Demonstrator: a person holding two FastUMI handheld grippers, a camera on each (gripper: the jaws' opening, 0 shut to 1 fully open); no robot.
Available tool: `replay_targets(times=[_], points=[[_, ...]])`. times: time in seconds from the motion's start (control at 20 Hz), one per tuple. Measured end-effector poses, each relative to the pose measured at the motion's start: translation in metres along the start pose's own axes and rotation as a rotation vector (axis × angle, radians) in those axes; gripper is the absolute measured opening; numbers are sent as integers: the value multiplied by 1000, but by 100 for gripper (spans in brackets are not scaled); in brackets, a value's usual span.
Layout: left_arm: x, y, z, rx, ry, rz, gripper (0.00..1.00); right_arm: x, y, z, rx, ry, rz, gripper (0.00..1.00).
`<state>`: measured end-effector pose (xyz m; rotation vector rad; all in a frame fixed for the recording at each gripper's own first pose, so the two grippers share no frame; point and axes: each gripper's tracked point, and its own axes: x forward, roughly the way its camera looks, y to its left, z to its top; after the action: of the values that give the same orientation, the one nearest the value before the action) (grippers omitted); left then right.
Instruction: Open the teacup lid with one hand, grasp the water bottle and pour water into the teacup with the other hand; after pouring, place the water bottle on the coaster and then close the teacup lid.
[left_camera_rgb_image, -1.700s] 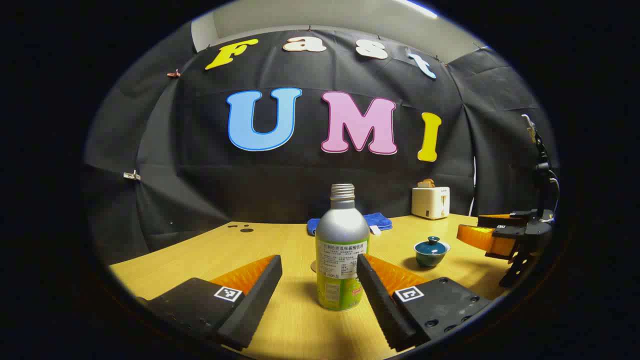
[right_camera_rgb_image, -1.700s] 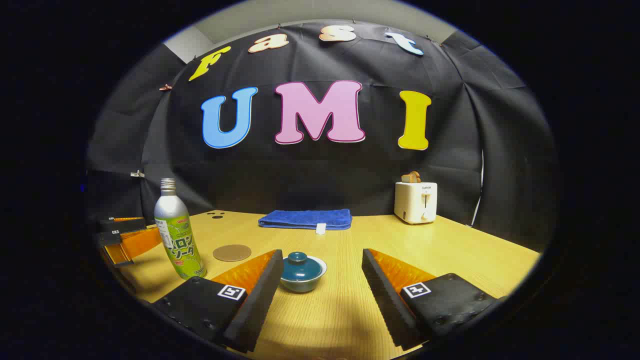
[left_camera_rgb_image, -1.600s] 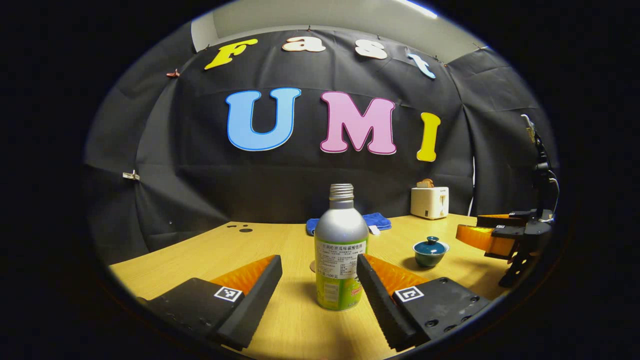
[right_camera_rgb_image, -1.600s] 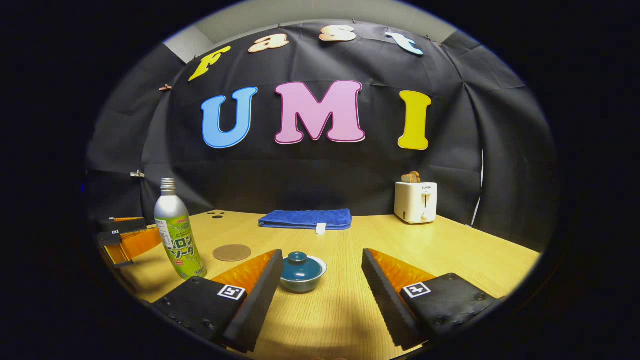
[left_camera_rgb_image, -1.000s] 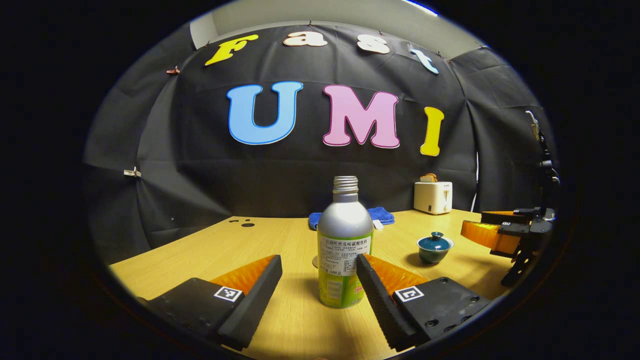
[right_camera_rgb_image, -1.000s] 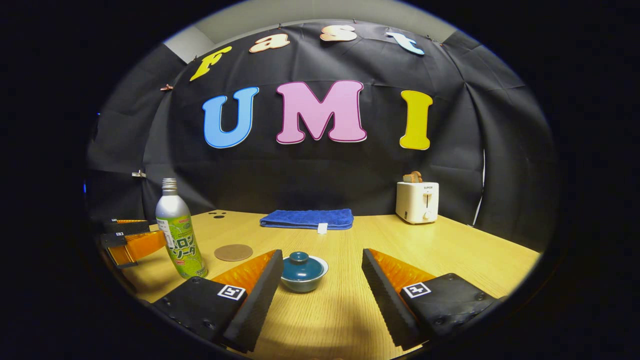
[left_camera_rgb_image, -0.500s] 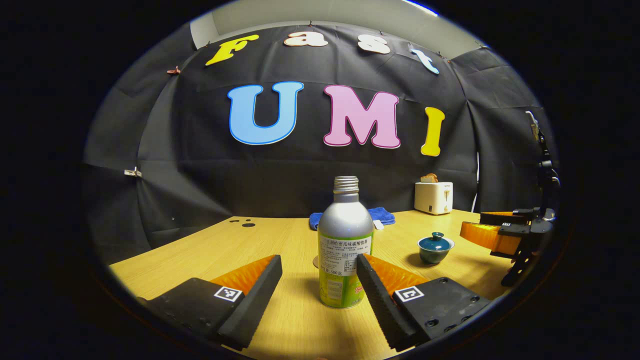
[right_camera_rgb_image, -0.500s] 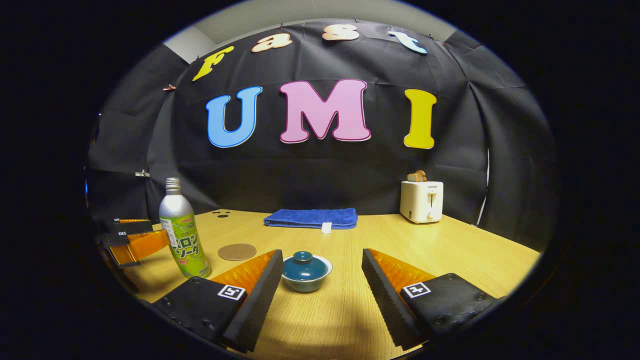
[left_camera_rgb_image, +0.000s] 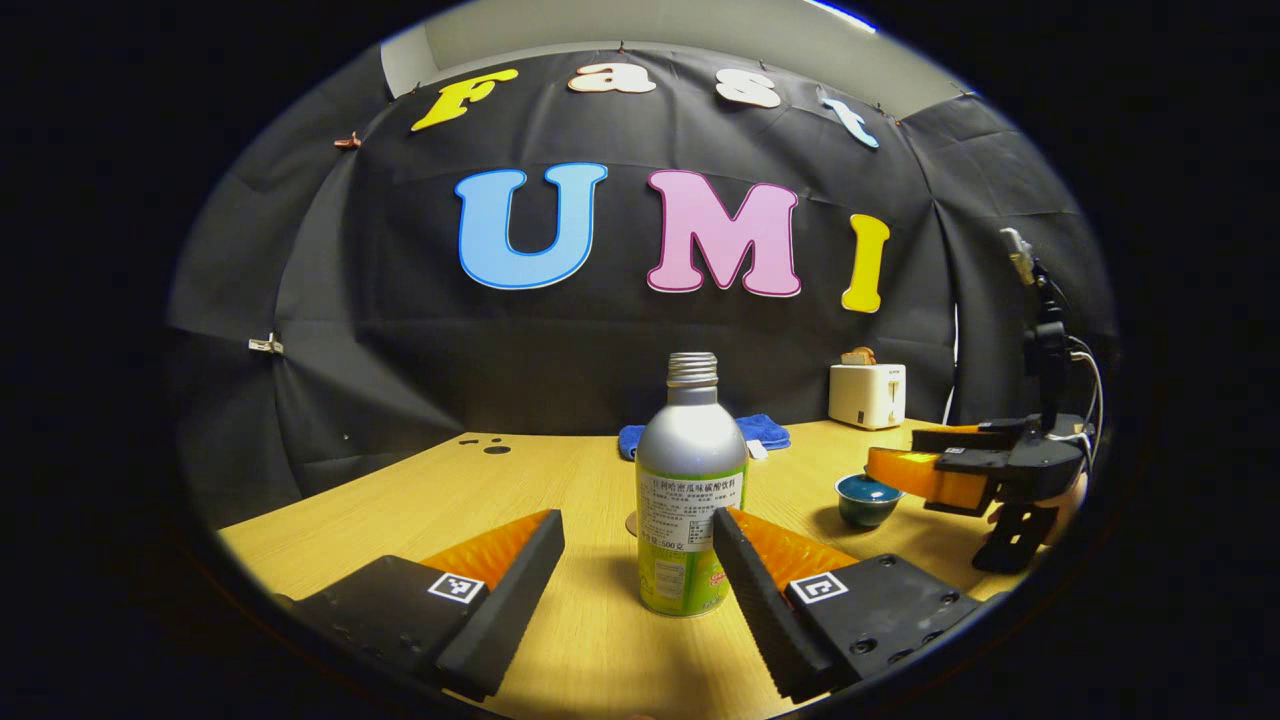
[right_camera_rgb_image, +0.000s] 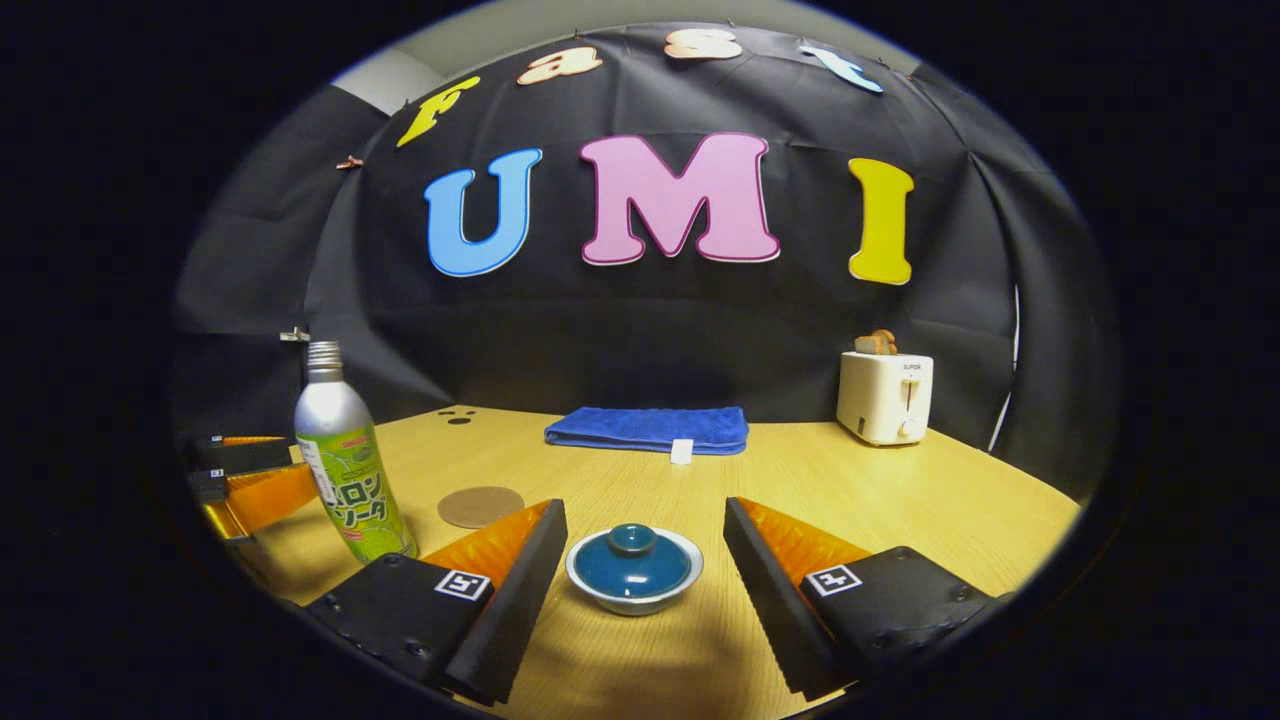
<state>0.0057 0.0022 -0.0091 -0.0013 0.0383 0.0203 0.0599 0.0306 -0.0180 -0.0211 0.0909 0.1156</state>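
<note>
A silver and green water bottle (left_camera_rgb_image: 690, 500) stands uncapped on the wooden table (left_camera_rgb_image: 520, 490), between the fingers of my open left gripper (left_camera_rgb_image: 638, 520) and close against its right finger. Farther right, the lidded blue teacup (left_camera_rgb_image: 862, 500) sits partly behind my right gripper (left_camera_rgb_image: 895, 452). In the right gripper view, the teacup (right_camera_rgb_image: 633, 567), with its lid on, sits low between the fingers of my open right gripper (right_camera_rgb_image: 645, 508), untouched. The bottle (right_camera_rgb_image: 345, 470) stands at the left, with the left gripper (right_camera_rgb_image: 250, 475) beside it. A round brown coaster (right_camera_rgb_image: 480, 505) lies flat near the bottle.
A folded blue towel (right_camera_rgb_image: 648, 428) lies at the back of the table (right_camera_rgb_image: 860, 500) by the black cloth wall. A white toaster (right_camera_rgb_image: 885, 397) with bread in it stands at the back right. Dark holes (right_camera_rgb_image: 458, 415) mark the back left of the tabletop.
My right gripper has moved forward and lower, so the teacup now sits between its fingers. The left gripper and the bottle have stayed put.
</note>
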Motion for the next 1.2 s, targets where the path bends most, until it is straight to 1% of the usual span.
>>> replay_targets(times=[0.05,0.2,0.3,0.35,0.45,0.5,0.6,0.65,0.75,0.8,0.9,0.95,1.0,1.05,1.1,1.15,1.2], points=[[0,0,-1,0,0,0,95,6,-1,-3,-1,24,1,98],[-1,0,0,0,0,0,95,18,0,-10,5,79,0,88],[0,0,0,0,1,0,95,23,3,-11,-3,95,9,83],[0,0,0,0,0,0,95,25,3,-13,-12,102,11,83],[-1,0,0,0,0,0,95,27,5,-13,-25,111,14,74],[-1,-1,0,-1,1,0,95,28,5,-15,-30,120,13,67],[-1,-1,0,-1,1,1,95,30,6,-16,-34,134,15,61],[0,0,-1,-1,1,1,95,30,6,-18,-37,144,17,53],[0,-1,0,0,1,1,95,29,9,-17,-44,149,28,53],[-1,-1,0,-1,1,1,95,30,10,-17,-50,148,28,45],[-1,-1,0,-1,1,1,95,29,10,-16,-56,142,27,44],[-1,-1,-1,-1,1,1,95,28,10,-16,-54,142,28,40],[-1,-1,0,-1,0,1,95,29,12,-16,-52,141,42,33],[-1,-1,-1,-1,0,1,95,28,13,-16,-49,142,49,32],[0,-1,0,-1,0,1,95,29,14,-16,-45,139,58,28],[0,-1,-1,-1,0,1,95,27,13,-15,-39,137,62,30],[0,-1,0,0,1,3,95,26,13,-15,-32,138,66,27]])
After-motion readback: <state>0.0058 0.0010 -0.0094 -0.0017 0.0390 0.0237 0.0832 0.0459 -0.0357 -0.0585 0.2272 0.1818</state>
